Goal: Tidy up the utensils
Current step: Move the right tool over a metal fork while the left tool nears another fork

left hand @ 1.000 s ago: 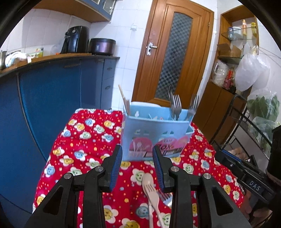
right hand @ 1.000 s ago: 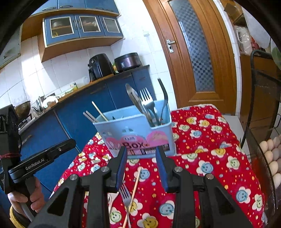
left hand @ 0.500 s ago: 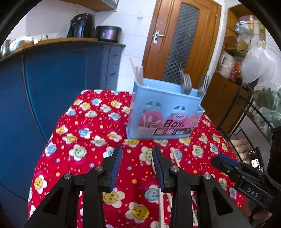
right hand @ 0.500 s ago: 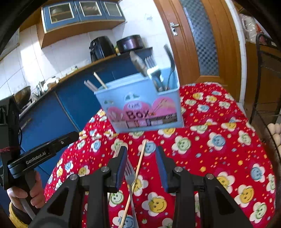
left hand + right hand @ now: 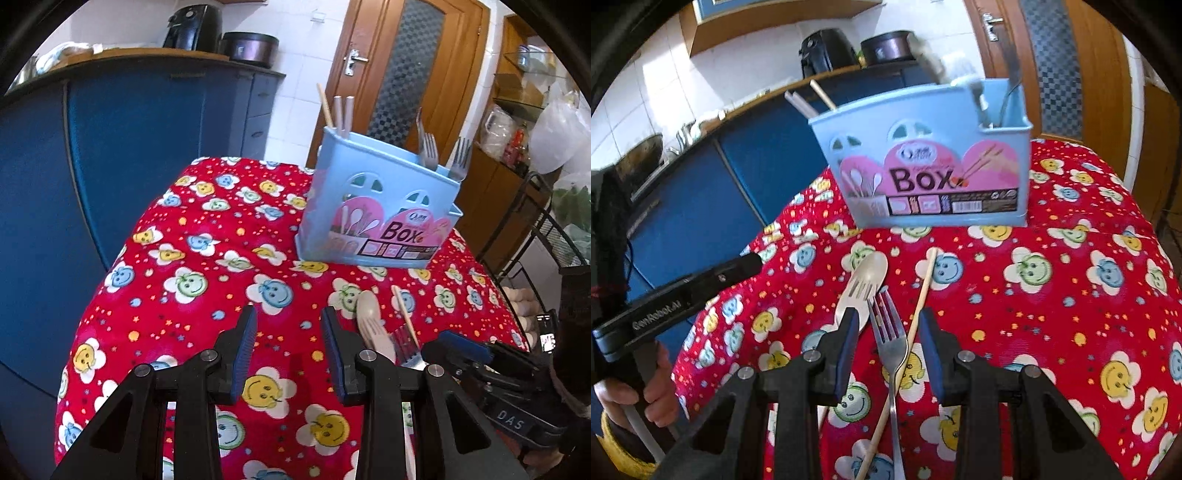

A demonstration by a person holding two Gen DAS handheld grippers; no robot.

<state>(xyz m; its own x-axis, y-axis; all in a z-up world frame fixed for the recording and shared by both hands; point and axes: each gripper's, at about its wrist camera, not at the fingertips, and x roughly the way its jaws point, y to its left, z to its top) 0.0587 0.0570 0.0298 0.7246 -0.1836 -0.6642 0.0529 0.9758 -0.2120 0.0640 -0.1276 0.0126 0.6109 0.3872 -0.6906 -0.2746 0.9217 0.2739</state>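
Note:
A light blue utensil box (image 5: 934,162) stands on the red flowered cloth (image 5: 1071,295), holding forks at its right end and chopsticks at its left; it also shows in the left wrist view (image 5: 376,218). On the cloth lie a metal fork (image 5: 892,339), a cream plastic spoon and fork (image 5: 862,284) and a wooden chopstick (image 5: 921,299). My right gripper (image 5: 889,332) is open, its fingers on either side of the metal fork's head and the chopstick. My left gripper (image 5: 289,343) is open and empty over bare cloth, left of the cream utensils (image 5: 369,317).
Blue kitchen cabinets (image 5: 110,147) with a black appliance on the counter stand left of the table. A wooden door (image 5: 402,74) is behind the box. A black wire rack (image 5: 535,236) with eggs stands at the right.
Both grippers have pulled back from the box and tilted down toward the cloth. The right gripper now straddles the metal fork and chopstick. Both stayed open.

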